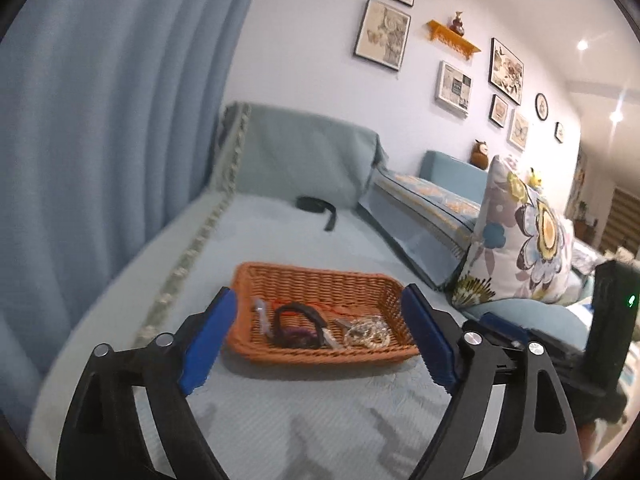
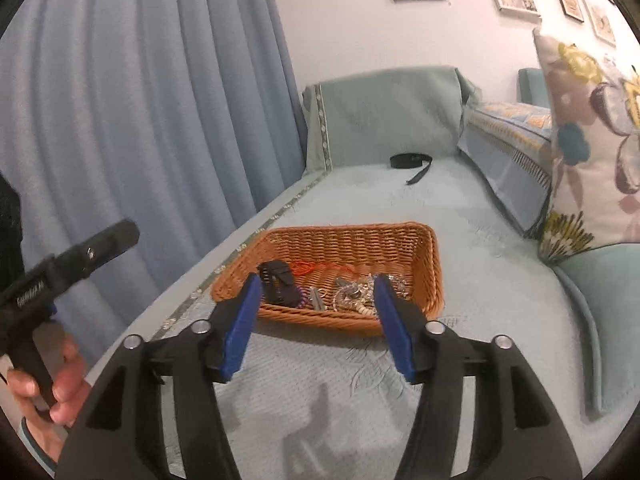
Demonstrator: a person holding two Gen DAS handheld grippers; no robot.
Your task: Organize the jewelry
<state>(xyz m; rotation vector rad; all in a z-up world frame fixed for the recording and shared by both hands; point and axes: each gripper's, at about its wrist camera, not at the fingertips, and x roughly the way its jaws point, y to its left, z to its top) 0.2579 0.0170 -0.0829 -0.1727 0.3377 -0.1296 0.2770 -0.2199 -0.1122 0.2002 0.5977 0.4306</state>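
An orange wicker basket (image 1: 312, 280) sits on the light blue sofa seat and also shows in the right wrist view (image 2: 352, 240). In it lie a black band (image 1: 298, 318), a red cord (image 1: 340, 310) and a pile of silver and pearl jewelry (image 1: 366, 334), seen in the right wrist view as the black band (image 2: 278, 280), red cord (image 2: 308, 267) and jewelry pile (image 2: 360, 294). My left gripper (image 1: 318, 344) is open and empty just short of the basket. My right gripper (image 2: 318, 320) is open and empty at the basket's near rim.
A black strap (image 1: 316, 206) lies at the back of the seat, also in the right wrist view (image 2: 410, 162). A floral cushion (image 1: 516, 236) leans at the right. A blue curtain (image 1: 100, 120) hangs on the left. The sofa arm (image 2: 380, 116) stands behind.
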